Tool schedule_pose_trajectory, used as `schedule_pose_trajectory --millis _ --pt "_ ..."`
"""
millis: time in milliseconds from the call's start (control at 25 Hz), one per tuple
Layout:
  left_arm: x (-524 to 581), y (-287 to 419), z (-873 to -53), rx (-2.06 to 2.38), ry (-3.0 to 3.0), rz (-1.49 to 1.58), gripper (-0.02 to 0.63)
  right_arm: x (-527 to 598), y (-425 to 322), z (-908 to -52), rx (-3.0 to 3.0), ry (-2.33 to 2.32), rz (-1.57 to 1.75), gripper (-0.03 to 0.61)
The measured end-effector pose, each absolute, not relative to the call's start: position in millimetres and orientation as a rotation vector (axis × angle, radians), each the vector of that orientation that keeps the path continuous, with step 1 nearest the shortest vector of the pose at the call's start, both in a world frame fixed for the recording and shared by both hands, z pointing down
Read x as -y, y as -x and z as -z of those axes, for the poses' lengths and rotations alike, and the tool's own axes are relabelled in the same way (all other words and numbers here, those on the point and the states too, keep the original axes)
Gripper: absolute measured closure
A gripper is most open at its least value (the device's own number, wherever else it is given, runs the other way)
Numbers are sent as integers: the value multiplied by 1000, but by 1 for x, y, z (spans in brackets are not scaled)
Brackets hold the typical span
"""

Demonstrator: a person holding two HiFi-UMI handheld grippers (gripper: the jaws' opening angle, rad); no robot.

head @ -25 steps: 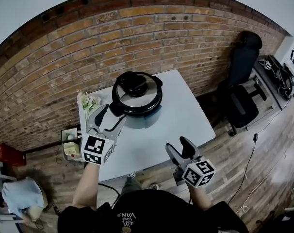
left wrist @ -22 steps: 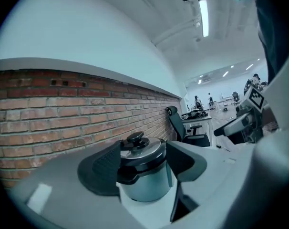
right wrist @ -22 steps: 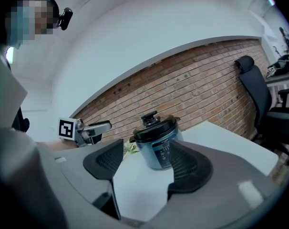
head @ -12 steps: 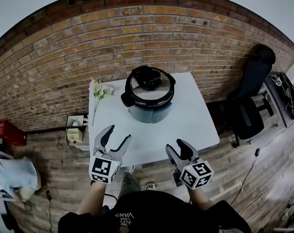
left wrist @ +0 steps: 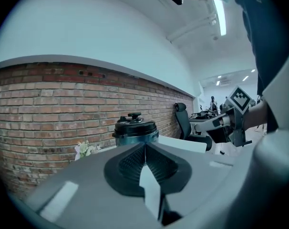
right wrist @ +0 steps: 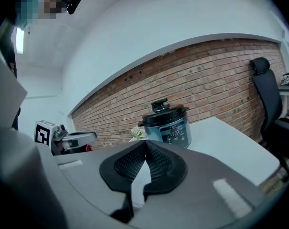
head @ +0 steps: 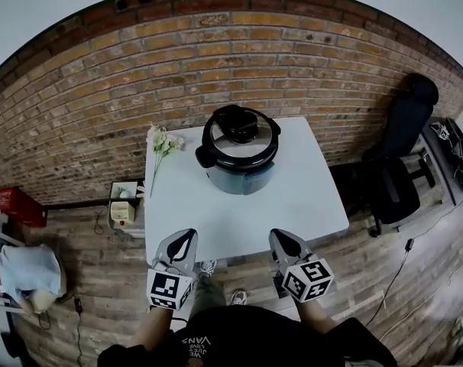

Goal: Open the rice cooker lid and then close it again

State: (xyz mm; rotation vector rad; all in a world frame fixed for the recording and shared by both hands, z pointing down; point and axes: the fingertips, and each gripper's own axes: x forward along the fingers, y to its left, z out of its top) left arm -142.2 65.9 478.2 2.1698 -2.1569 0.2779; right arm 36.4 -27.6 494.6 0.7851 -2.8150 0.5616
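The rice cooker (head: 239, 153), blue-grey with a black and steel lid down on it, stands at the far side of the white table (head: 293, 205). It also shows in the left gripper view as the cooker (left wrist: 135, 128) and in the right gripper view as the cooker (right wrist: 167, 123). My left gripper (head: 185, 238) hangs over the table's near edge, well short of the cooker. Its jaws have just been closing and are shut with nothing between them. My right gripper (head: 280, 238) is beside it. Its jaws have likewise just been closing and are shut on nothing.
A sprig of pale flowers (head: 163, 141) lies at the table's far left corner. A brick wall (head: 140, 82) runs behind the table. A black office chair (head: 392, 167) stands to the right. A red box (head: 17, 206) and small items (head: 122, 205) sit on the floor at left.
Both grippers went from open to shut on nothing. The left one drew back from beside the cooker to the table's near edge. The lid stayed down.
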Motion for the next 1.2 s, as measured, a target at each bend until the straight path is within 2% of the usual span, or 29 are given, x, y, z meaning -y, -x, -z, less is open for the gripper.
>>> schedule_pose_trajectory --millis 1200 --pt "-78 111 -481 2127 -2177 -311 612 15 -56 -496 2810 -822 -500 574"
